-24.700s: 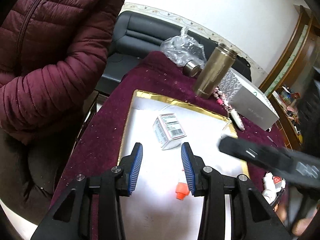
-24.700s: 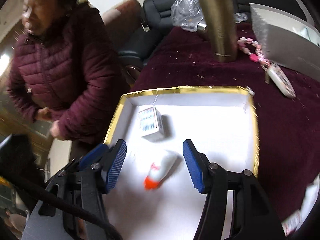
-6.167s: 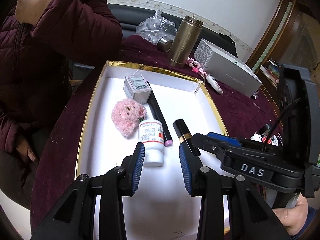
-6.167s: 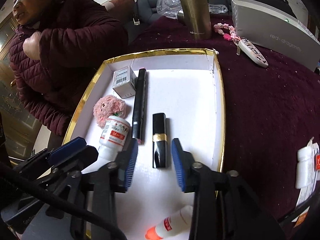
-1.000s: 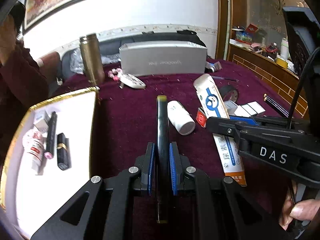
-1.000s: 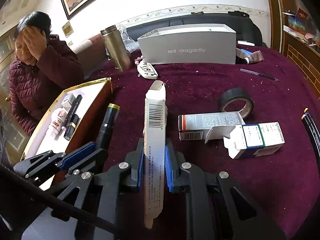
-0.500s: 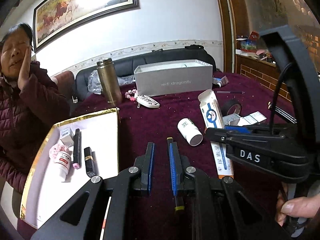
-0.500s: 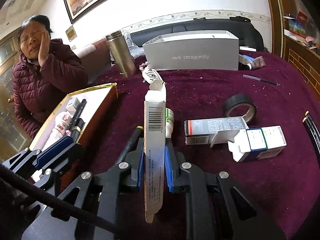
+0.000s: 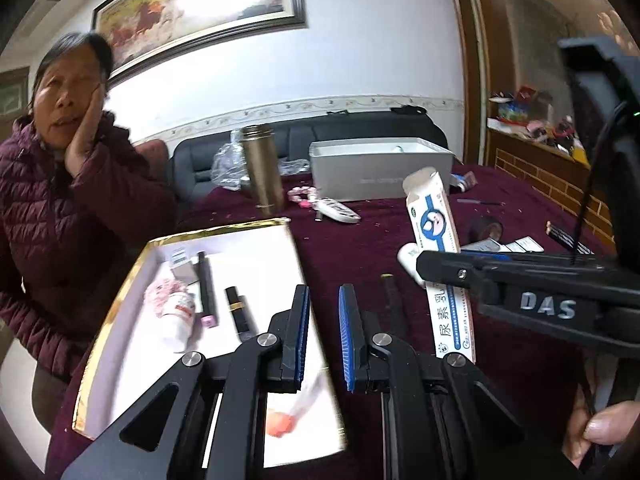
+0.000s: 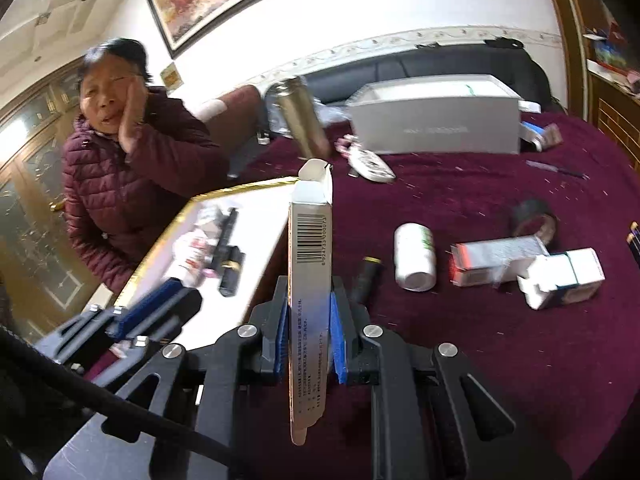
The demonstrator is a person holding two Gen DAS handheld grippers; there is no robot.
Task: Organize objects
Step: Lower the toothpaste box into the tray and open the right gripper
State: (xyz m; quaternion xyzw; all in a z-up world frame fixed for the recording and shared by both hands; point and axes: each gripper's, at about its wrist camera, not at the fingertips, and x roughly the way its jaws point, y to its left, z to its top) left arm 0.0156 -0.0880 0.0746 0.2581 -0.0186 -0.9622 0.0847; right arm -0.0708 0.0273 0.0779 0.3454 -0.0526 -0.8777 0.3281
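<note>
Right claw (image 10: 308, 332) grips tall white carton (image 10: 310, 248) upright, above the desk (image 10: 500, 352) beside the gold-rimmed tray (image 9: 116, 312). Left claw (image 9: 323, 332) nearly closed, empty; black pen (image 9: 394, 300) lies on desk beside it.

Ahead of the hand-held gripper we see a white wall (image 9: 360, 60) with a patterned border strip (image 9: 340, 104) running along its lower part. High on that wall, up and to the left, hangs a framed painting (image 9: 200, 4) in warm colours, with glare across it. Below the border stands a black sofa (image 9: 360, 132), directly behind the counter (image 9: 360, 248), which wears a dark maroon cloth. To the right we find a brown wooden door frame (image 9: 476, 60) and a brick-patterned ledge (image 9: 540, 172) crowded with small clutter. To the far left, the right wrist view shows wooden cabinet doors (image 10: 28, 200) with glass panels. The room is brightly lit.
</note>
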